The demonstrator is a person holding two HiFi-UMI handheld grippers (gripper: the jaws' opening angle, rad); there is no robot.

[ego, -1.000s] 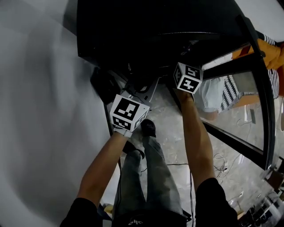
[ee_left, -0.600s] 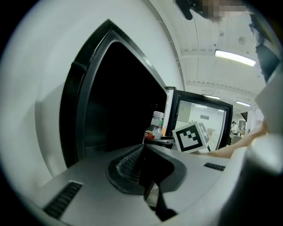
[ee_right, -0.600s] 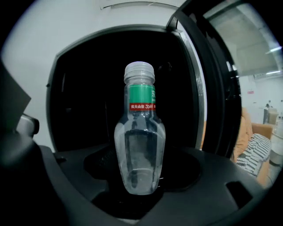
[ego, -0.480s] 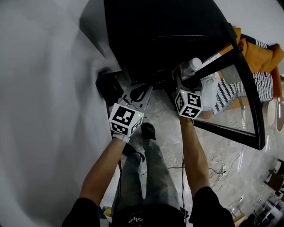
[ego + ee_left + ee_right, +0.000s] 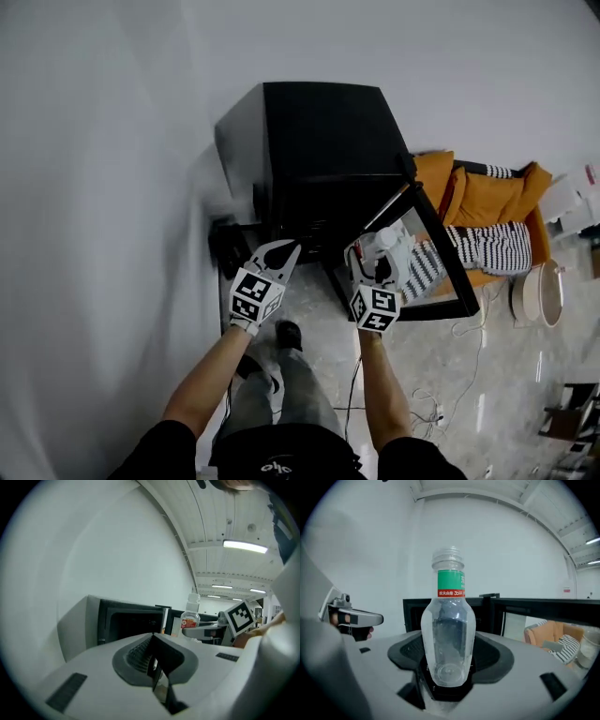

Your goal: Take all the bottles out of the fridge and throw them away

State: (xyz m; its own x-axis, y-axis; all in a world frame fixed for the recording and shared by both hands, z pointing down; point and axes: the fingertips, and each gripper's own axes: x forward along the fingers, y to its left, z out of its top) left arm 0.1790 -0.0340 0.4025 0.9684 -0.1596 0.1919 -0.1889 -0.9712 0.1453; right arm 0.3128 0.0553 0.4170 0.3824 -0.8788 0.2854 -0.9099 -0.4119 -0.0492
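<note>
Below the black fridge, at the centre of the head view, the right gripper grasps a clear bottle by its lower body. The bottle stands upright, cap up, outside the fridge and just beside its open glass door. Left of it, the left gripper is clenched on nothing, its tips toward the fridge.
</note>
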